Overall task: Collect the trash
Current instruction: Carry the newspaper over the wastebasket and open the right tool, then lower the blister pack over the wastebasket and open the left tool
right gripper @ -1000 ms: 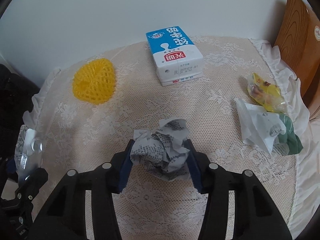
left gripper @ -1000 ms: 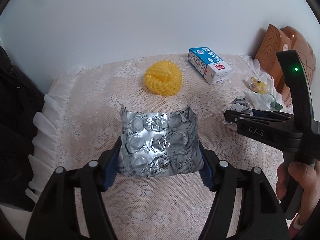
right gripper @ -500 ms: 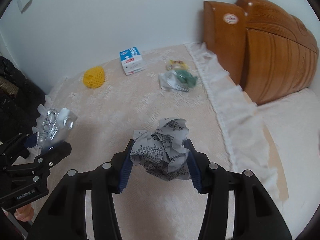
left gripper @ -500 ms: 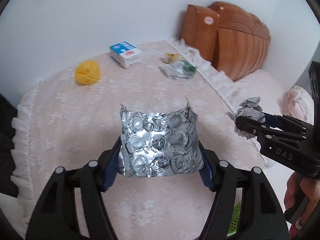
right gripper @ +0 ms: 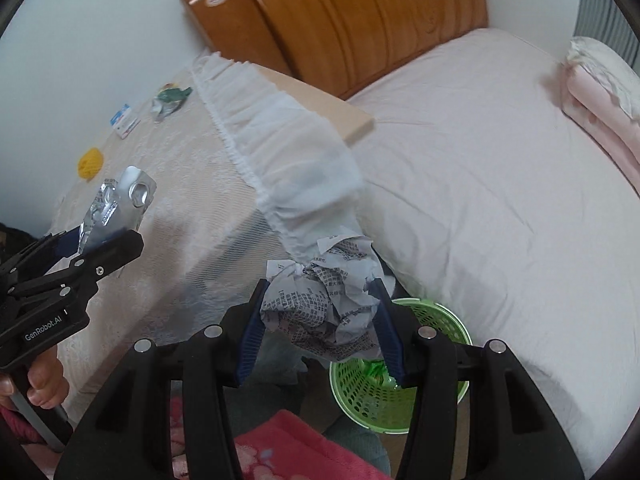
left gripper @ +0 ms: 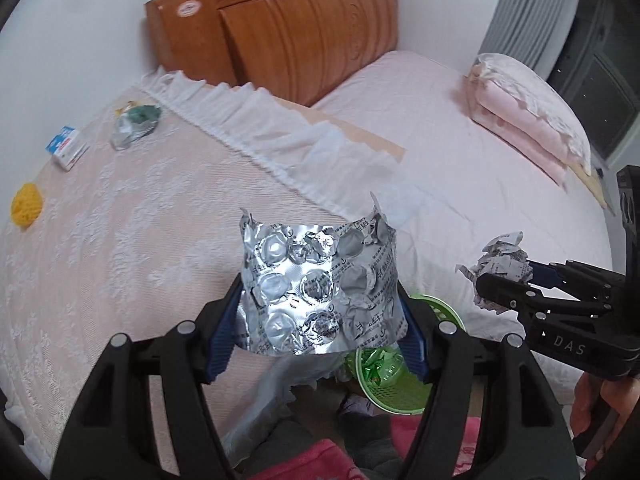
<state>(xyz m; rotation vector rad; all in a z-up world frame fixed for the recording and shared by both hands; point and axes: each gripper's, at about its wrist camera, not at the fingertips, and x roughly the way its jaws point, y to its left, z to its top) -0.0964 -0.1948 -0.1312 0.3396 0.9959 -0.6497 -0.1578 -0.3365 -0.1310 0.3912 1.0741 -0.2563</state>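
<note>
My left gripper (left gripper: 316,332) is shut on a crumpled silver blister pack (left gripper: 320,288), held in the air above the lace-covered table's edge; the pack also shows in the right wrist view (right gripper: 116,208). My right gripper (right gripper: 320,336) is shut on a ball of crumpled printed paper (right gripper: 324,300), seen too in the left wrist view (left gripper: 502,264). A green mesh trash basket (right gripper: 432,396) stands on the floor below and just beyond both grippers; it also shows in the left wrist view (left gripper: 400,388).
On the table remain a blue-white milk carton (left gripper: 66,146), a yellow foam net (left gripper: 26,204) and a crumpled wrapper pile (left gripper: 134,126). A wooden headboard (left gripper: 288,28) and a bed with a folded pink blanket (left gripper: 528,120) lie beyond. Red cloth (right gripper: 280,448) lies below.
Both grippers have pulled back from the table and swung right with their trash. The green basket and the bed have come into view below and ahead.
</note>
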